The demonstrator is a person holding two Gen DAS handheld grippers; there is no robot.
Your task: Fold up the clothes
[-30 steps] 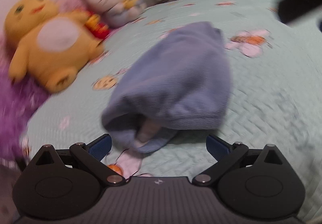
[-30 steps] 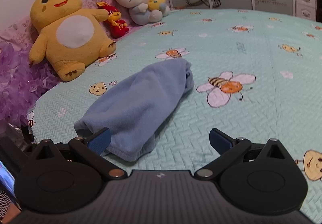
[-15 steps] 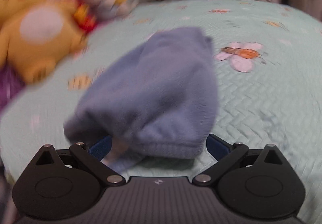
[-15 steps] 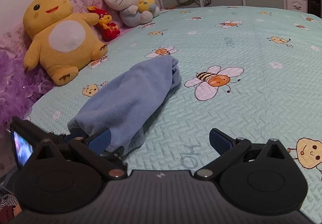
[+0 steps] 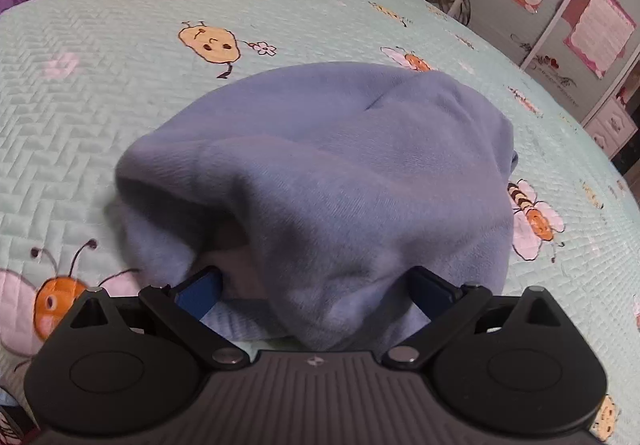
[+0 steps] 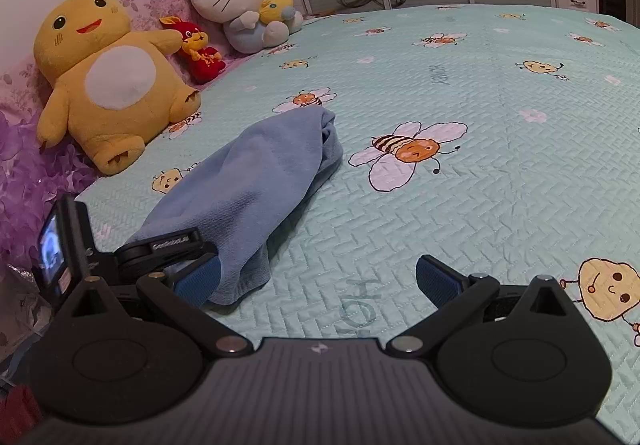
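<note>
I have my left gripper (image 5: 316,285) spread wide around the near end of the blue garment (image 5: 320,181); the cloth sits between the fingers but nothing is pinched yet; my right gripper (image 6: 316,281) is wide too, holding nothing, over bare bedspread (image 6: 500,205) just beside the cloth. The garment lies in a long soft lump on the bed, its far end bunched near a big bee print (image 6: 408,149). I think closing now could grab a fat wad of many layers, so the fold would come out lumpy; or the fuzzy cloth could slip out if I only catch the hem. The yellow plush toy (image 6: 108,85) and purple frills (image 6: 24,173) crowd the left side; the right side is wide open for spreading things flat.
</note>
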